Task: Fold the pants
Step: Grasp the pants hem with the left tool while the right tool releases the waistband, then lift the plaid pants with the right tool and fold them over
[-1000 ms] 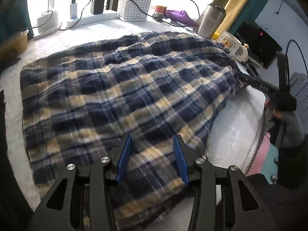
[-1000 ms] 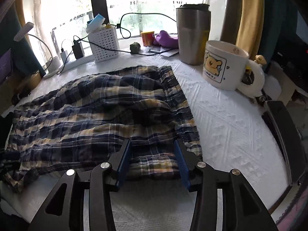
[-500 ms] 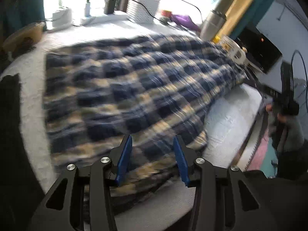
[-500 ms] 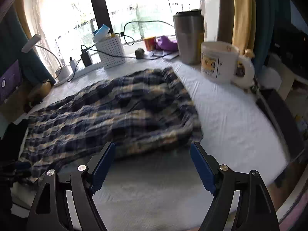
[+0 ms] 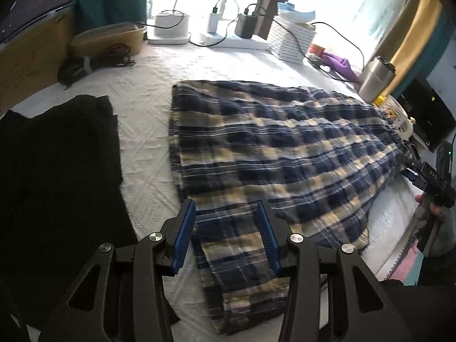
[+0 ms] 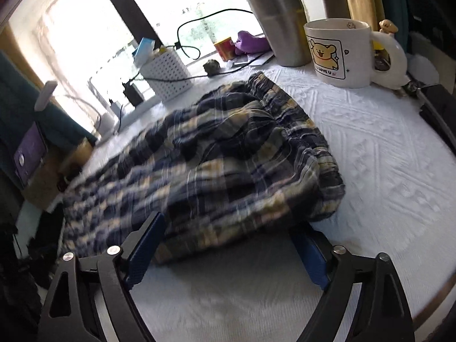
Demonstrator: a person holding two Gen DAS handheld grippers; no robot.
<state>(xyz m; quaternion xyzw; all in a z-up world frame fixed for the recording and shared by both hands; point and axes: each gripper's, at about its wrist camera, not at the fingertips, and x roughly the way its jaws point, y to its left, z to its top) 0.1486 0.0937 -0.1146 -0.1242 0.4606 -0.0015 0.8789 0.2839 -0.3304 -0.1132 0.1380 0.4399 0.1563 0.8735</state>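
Across the white-covered desk (image 5: pixel 148 171), the plaid pants (image 5: pixel 285 154) are laid lengthwise, waistband toward the mug (image 6: pixel 339 54) at the far corner. Fabric lies between the left gripper (image 5: pixel 226 236) pads, grip uncertain. The right gripper (image 6: pixel 228 245) has just been spreading; nothing is pinched.

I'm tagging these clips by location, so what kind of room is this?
Probably a lived-in room at home: plaid pants lie on a white textured cover by a window, with a cartoon mug and plugged-in chargers nearby.

Your left claw (image 5: pixel 225 236) angles downward, jaws half apart, pads pressing nothing. Your right claw (image 6: pixel 228 252) has just been opening; it stands wide, gripping nothing.
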